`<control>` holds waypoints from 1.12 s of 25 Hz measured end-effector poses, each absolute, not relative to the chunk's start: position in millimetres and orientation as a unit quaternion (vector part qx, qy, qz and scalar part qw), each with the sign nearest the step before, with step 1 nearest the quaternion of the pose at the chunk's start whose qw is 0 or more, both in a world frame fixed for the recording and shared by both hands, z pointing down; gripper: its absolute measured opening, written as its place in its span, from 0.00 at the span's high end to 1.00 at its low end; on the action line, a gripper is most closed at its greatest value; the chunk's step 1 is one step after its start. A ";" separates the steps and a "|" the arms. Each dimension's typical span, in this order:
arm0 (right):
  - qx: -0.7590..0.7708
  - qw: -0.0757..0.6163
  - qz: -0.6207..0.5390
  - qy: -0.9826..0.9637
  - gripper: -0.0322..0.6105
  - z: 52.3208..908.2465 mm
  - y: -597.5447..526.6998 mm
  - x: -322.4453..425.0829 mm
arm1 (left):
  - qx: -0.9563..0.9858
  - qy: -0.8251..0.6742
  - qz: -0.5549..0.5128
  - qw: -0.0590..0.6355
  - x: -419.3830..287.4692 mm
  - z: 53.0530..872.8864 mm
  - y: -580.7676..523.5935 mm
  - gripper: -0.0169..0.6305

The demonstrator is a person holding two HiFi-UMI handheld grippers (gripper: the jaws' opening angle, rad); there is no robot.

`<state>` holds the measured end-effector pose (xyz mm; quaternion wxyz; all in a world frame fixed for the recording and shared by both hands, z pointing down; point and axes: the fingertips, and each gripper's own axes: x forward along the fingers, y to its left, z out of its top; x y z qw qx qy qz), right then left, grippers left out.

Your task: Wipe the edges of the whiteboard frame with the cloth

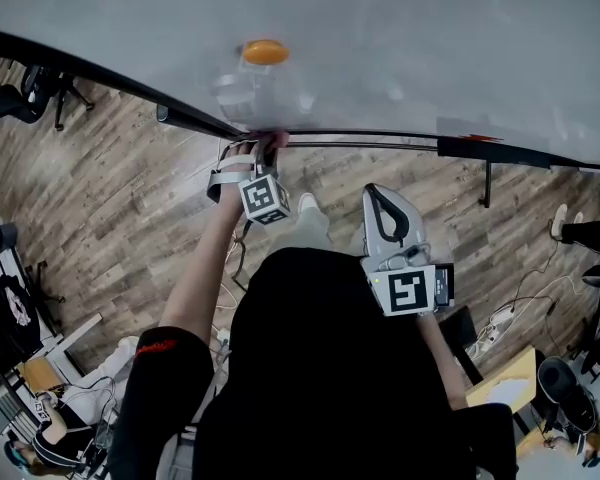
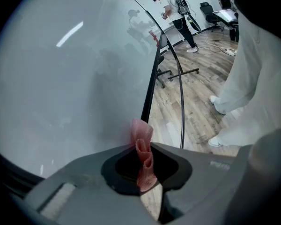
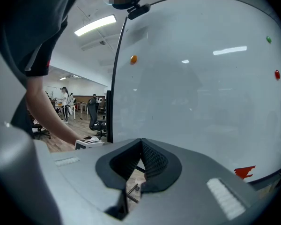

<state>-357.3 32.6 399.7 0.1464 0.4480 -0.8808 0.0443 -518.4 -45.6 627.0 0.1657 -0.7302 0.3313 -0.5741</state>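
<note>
The left claw (image 2: 143,148) is found clamped on a pink cloth (image 2: 141,132), which is bunched between the jaws and set against the black frame (image 2: 150,90) at the edge of the whiteboard (image 2: 70,78). In the head view the cloth is largely hidden behind that claw (only a pinkish trace is made out at the frame). The right claw (image 3: 141,143) is recorded near the person's body, apart from the frame, its jaws closed together on nothing. An orange magnet (image 1: 265,52) is noted on the board, blurred.
</note>
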 end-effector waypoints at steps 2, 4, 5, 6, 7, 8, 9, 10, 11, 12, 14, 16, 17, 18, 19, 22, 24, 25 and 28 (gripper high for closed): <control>0.451 0.145 0.045 -0.880 0.95 398.8 31.7 -351.0 | -0.729 0.334 -0.575 0.162 -517.8 627.4 -45.7 0.91; 0.452 0.146 0.045 -0.879 0.95 400.1 30.5 -343.4 | -0.731 0.333 -0.574 0.159 -512.1 629.3 -46.0 0.91; 0.452 0.147 0.046 -0.879 0.95 401.0 30.4 -340.4 | -0.732 0.332 -0.573 0.160 -507.8 629.3 -46.6 0.91; 0.452 0.146 0.048 -0.879 0.95 401.4 30.6 -338.3 | -0.732 0.331 -0.573 0.162 -503.5 628.4 -47.8 0.91; 0.452 0.145 0.048 -0.879 0.95 401.4 30.9 -337.1 | -0.732 0.332 -0.572 0.163 -499.6 627.2 -49.2 0.91; 0.450 0.144 0.048 -0.880 0.95 401.1 31.4 -336.3 | -0.733 0.333 -0.570 0.163 -496.0 626.3 -50.3 0.91; 0.449 0.144 0.048 -0.881 0.95 401.0 32.2 -335.5 | -0.734 0.334 -0.569 0.162 -492.4 625.8 -50.6 0.91; 0.447 0.145 0.048 -0.881 0.95 401.3 33.3 -334.3 | -0.735 0.335 -0.567 0.162 -488.6 625.5 -50.3 0.91; 0.446 0.147 0.048 -0.882 0.95 401.9 34.3 -332.7 | -0.736 0.334 -0.566 0.163 -484.6 625.5 -50.1 0.91; 0.446 0.148 0.050 -0.882 0.95 402.7 34.9 -330.6 | -0.737 0.333 -0.566 0.164 -480.5 625.5 -50.1 0.91; 0.447 0.148 0.052 -0.881 0.95 404.4 34.9 -325.3 | -0.739 0.330 -0.564 0.163 -472.1 625.6 -51.0 0.91; 0.450 0.147 0.056 -0.879 0.95 405.4 35.0 -319.6 | -0.741 0.326 -0.563 0.166 -464.6 625.4 -51.7 0.91; 0.451 0.147 0.056 -0.879 0.95 405.4 35.3 -317.2 | -0.742 0.324 -0.562 0.169 -461.3 625.2 -51.9 0.91; 0.452 0.146 0.056 -0.878 0.95 405.2 35.8 -315.0 | -0.743 0.323 -0.562 0.171 -458.2 625.0 -51.8 0.91; 0.452 0.147 0.056 -0.878 0.95 405.3 36.5 -313.1 | -0.743 0.320 -0.561 0.173 -455.5 624.9 -51.7 0.91; 0.453 0.149 0.057 -0.877 0.95 406.6 37.6 -306.5 | -0.743 0.316 -0.564 0.176 -449.4 625.3 -52.6 0.91; 0.457 0.147 0.060 -0.875 0.95 406.5 37.6 -301.1 | -0.741 0.314 -0.565 0.179 -445.4 623.6 -53.7 0.91; 0.459 0.146 0.061 -0.874 0.95 406.3 37.9 -298.8 | -0.741 0.313 -0.565 0.181 -443.5 622.7 -54.0 0.91; 0.463 0.145 0.064 -0.872 0.95 406.9 38.3 -292.9 | -0.743 0.310 -0.565 0.180 -437.4 623.3 -53.9 0.91</control>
